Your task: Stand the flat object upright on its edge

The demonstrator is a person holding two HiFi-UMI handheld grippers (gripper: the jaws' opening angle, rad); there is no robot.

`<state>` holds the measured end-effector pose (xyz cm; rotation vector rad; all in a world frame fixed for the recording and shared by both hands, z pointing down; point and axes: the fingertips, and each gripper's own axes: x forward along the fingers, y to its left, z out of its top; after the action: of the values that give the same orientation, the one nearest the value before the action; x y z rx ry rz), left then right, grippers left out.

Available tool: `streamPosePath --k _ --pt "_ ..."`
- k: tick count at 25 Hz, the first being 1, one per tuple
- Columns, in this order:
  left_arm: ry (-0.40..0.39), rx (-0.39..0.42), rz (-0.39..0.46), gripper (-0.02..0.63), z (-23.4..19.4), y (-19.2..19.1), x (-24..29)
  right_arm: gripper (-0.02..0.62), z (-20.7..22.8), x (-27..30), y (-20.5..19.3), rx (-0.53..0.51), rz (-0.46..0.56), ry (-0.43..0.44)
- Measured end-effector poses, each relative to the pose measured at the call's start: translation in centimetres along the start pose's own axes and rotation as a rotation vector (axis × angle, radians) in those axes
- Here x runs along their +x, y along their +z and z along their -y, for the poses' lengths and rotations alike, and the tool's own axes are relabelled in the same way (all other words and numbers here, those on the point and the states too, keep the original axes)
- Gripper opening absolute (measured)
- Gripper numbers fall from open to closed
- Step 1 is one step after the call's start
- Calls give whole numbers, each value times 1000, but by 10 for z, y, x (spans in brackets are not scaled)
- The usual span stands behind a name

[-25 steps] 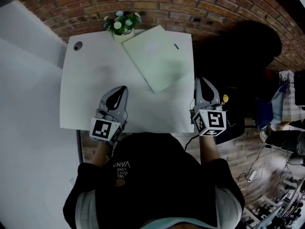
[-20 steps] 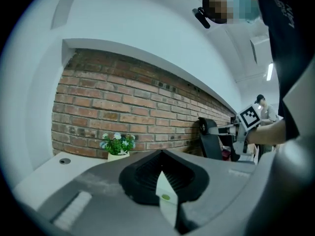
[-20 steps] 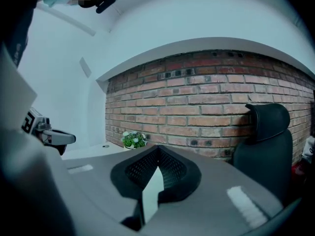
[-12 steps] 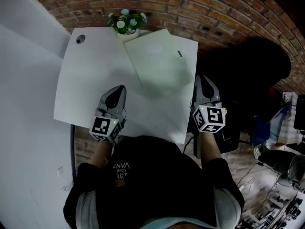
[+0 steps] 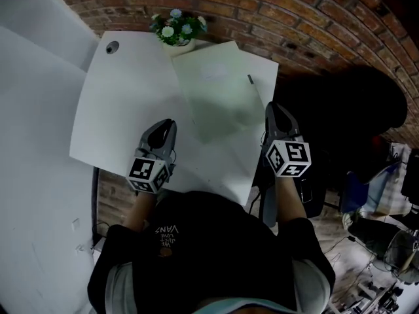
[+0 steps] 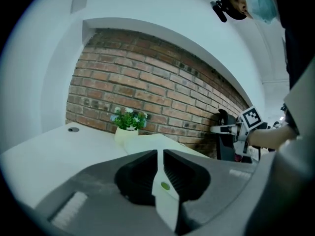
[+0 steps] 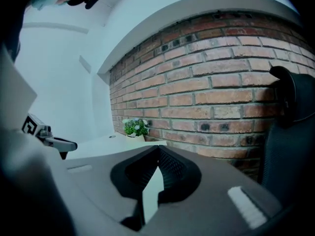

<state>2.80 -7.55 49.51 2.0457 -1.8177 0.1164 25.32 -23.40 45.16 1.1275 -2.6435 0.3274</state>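
The flat object, a pale green board (image 5: 219, 87), lies flat on the white table (image 5: 124, 110) at its far right, skewed, with a small dark mark (image 5: 249, 79) near its right edge. My left gripper (image 5: 169, 123) hovers over the table's near middle, short of the board's near corner. Its jaws have just been opening and stand parted by a narrow slit (image 6: 160, 152), with nothing between them. My right gripper (image 5: 273, 108) is at the table's right edge, beside the board's right side, its jaws shut and empty (image 7: 158, 148).
A small pot of flowers (image 5: 178, 30) stands at the table's far edge against the brick wall (image 5: 308, 18), touching the board's far corner. A cable hole (image 5: 112, 46) marks the far left corner. A black chair (image 5: 366, 97) stands right of the table.
Both grippers have sunk and edged forward toward the board. The right one has moved in closer to the table's right edge. The board has not moved.
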Motion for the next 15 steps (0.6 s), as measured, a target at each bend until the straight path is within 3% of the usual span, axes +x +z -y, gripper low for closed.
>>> streamPosePath --k 9,12,15 --pt "10 -73 -63 81 -3 -20 18 1 16 30 -11 4 -40 34" --pt "8 -94 -80 97 -5 -26 24 74 18 40 -14 14 -60 42" --pt "9 -110 -103 129 -7 -30 31 99 18 50 -18 14 -83 66"
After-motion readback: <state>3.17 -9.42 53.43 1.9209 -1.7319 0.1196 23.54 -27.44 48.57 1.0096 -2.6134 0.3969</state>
